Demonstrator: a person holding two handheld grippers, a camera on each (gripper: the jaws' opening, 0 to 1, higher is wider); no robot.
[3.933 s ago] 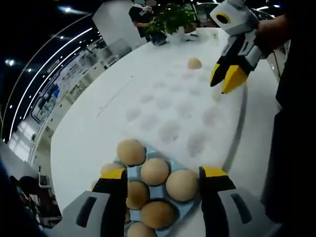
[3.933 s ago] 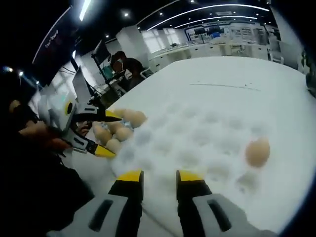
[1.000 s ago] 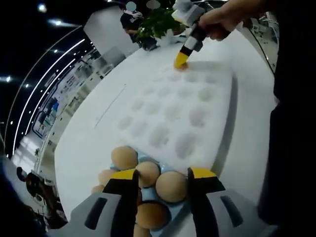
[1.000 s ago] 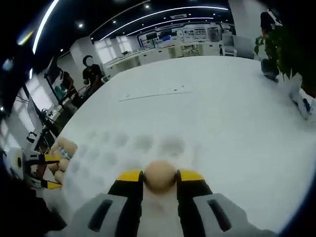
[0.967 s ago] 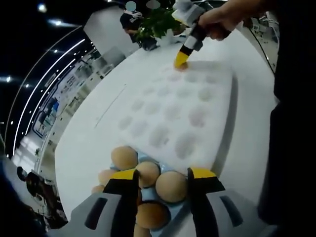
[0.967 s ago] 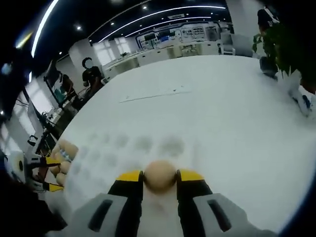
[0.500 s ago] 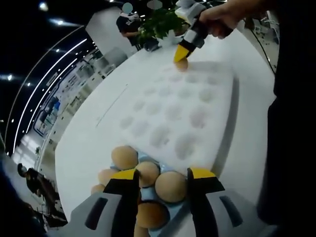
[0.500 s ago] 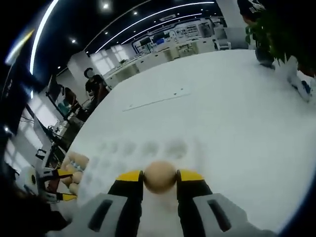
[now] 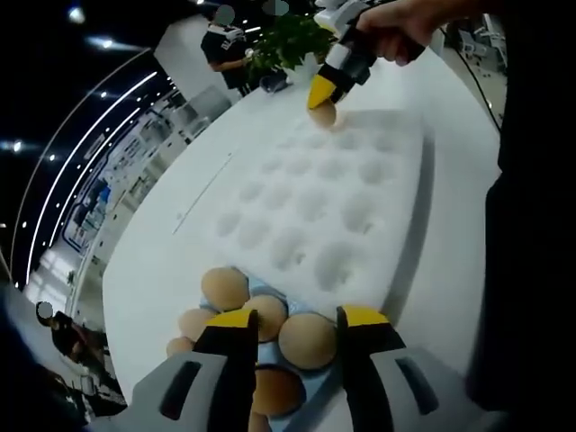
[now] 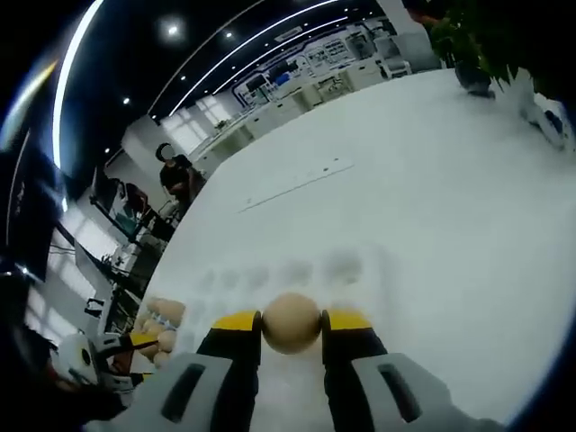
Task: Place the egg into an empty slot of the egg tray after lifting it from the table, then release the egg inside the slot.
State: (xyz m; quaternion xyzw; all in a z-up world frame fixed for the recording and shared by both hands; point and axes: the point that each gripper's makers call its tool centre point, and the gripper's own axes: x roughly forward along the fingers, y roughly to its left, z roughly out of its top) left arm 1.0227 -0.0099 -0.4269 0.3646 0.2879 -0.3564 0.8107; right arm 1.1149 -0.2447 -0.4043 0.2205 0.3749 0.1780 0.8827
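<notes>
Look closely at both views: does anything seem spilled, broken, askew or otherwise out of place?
Nothing stands out. The right gripper holds one intact egg above the white tray; the other eggs sit whole by the left gripper.

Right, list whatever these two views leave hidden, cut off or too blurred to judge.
- Left gripper view: the blue tray of eggs is cut off by the bottom edge and covered by the left gripper, so its egg count is unclear.
- Right gripper view: the egg held in the right gripper hides the white tray slots behind it; slots are blurred.
- Left gripper view: whether that egg has cleared the tray is too small to tell.
</notes>
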